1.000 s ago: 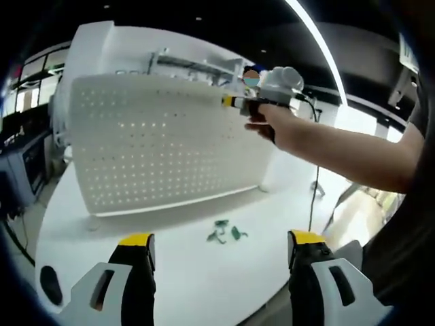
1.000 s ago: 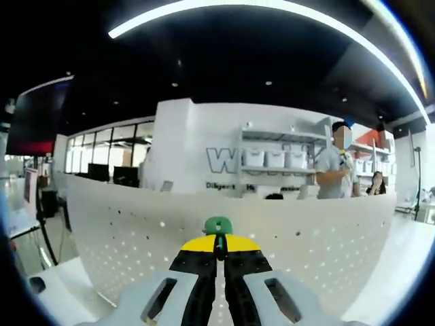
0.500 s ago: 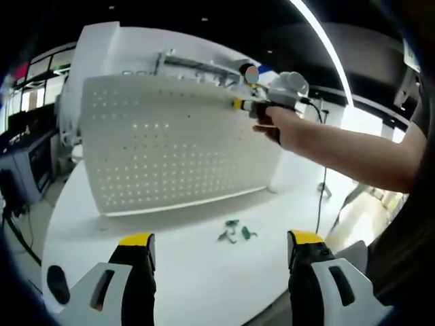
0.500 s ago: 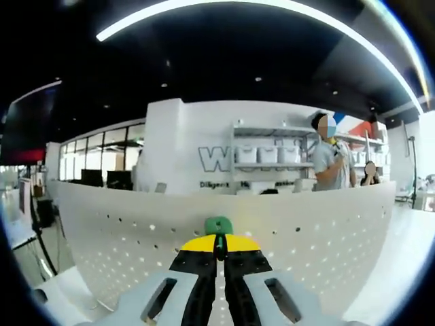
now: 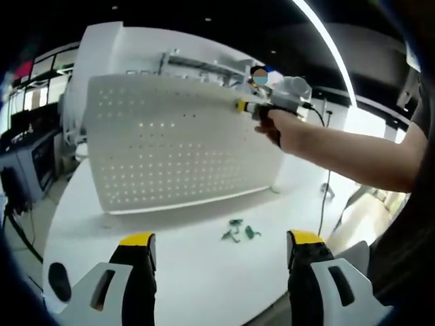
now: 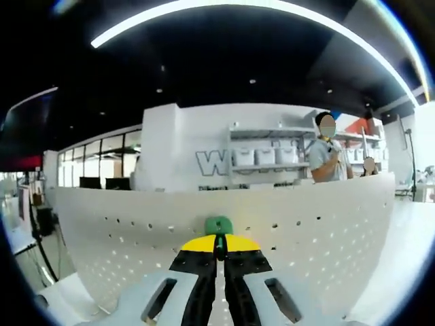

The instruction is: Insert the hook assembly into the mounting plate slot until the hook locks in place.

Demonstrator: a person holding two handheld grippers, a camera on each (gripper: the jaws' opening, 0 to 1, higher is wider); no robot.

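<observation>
A white perforated mounting plate (image 5: 177, 149) stands upright on the white table (image 5: 183, 272). In the left gripper view my left gripper (image 5: 221, 246) is open over the table's near edge, nothing between its yellow-tipped jaws. Further off, a person's hand holds my right gripper (image 5: 239, 105) against the plate's upper right edge. In the right gripper view my right gripper (image 6: 218, 238) is shut on a green hook (image 6: 218, 225), close to the plate (image 6: 306, 238) near its top edge. Spare green hooks (image 5: 238, 233) lie on the table in front of the plate.
A cable (image 5: 323, 170) hangs down right of the plate. The person's sleeve (image 5: 408, 231) takes up the right side. A dark monitor (image 5: 30, 170) stands at the left. Behind the plate are white shelves with bins (image 6: 265, 159) and two people (image 6: 326, 156).
The left gripper view has drifted slightly, so the plate sits a little further right. In the right gripper view the plate's top edge has risen, as the gripper with the hook dropped lower against it.
</observation>
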